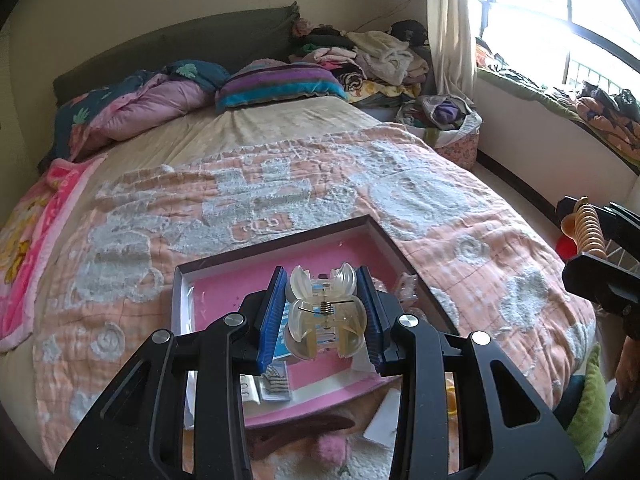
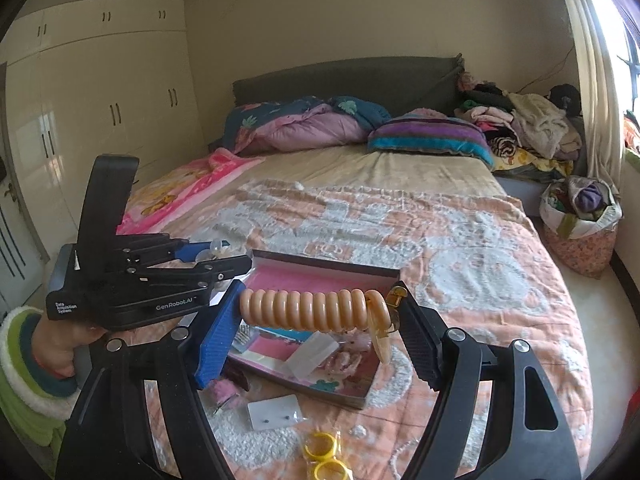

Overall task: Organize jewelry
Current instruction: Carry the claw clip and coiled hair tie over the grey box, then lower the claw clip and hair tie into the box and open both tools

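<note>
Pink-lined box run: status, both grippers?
Left gripper shut on clear claw clip. Right gripper shut on peach spiral clip. Both over pink-lined box; path clear.

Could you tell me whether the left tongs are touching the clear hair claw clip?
Touching. The left wrist view shows the clear hair claw clip squeezed between both blue pads of the left tongs, above the pink-lined box.

Both claws (image 1: 326, 312) (image 2: 316, 320) clamped, angled downward

Daylight floods from the window (image 1: 560, 8), blown out white; fisheye bends edges, corners dark; both views fairly sharp.
</note>
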Motion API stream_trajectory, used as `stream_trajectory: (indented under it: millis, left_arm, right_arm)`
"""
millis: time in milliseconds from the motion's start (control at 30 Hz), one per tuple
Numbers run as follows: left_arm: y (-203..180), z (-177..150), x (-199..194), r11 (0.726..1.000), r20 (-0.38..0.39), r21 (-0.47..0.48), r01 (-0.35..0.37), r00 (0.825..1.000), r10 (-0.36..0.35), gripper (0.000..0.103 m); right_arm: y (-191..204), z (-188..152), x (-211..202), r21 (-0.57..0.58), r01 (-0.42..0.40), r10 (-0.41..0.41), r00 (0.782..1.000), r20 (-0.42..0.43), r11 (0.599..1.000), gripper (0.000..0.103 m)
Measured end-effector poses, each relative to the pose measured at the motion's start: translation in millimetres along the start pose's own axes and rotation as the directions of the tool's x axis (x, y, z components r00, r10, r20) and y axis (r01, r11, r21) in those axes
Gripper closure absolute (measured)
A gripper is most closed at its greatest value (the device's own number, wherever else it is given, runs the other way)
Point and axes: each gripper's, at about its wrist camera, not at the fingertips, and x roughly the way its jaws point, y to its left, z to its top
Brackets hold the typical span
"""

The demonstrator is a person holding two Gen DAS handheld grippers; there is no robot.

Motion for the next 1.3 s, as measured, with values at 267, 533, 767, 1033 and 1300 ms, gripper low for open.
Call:
stream_trajectory:
  millis: [267, 533, 767, 1033, 1300]
  left_arm:
    - [15.7, -13.6, 23.1, 1.0, -0.042, -0.029, 0.002, 0.999, -0.003, 0.076]
    - [30.9, -31.0, 49.0, 0.999, -0.103, -0.045, -0.01, 0.995, 0.005, 0.076]
    - [31.2, -42.7, 70.0, 0.999, -0.144, -0.036, -0.016, 0.99, 0.011, 0.076]
    - [23.1, -48.1, 90.1, 0.999, -0.173, -0.041, 0.018, 0.985, -0.025, 0.076]
    - [14.3, -46.9, 97.8, 0.999, -0.178, -0.033, 0.035, 0.983, -0.04, 0.076]
  right_arm:
    - [-3.3, -9.2, 32.8, 0.005, 0.024, -0.023, 0.997, -0.074, 1.0, 0.031]
    - [-10.3, -30.7, 75.7, 0.018, 0.034, -0.031, 0.985, -0.17, 0.999, 0.031]
    - [-4.1, -48.8, 107.0, -0.016, 0.035, -0.038, 0.97, -0.242, 0.999, 0.031]
    - [-3.1, -67.3, 125.4, -0.022, 0.041, -0.046, 0.955, -0.292, 0.999, 0.03]
    - [-2.2, -76.3, 135.3, -0.034, 0.049, -0.057, 0.949, -0.31, 0.998, 0.029]
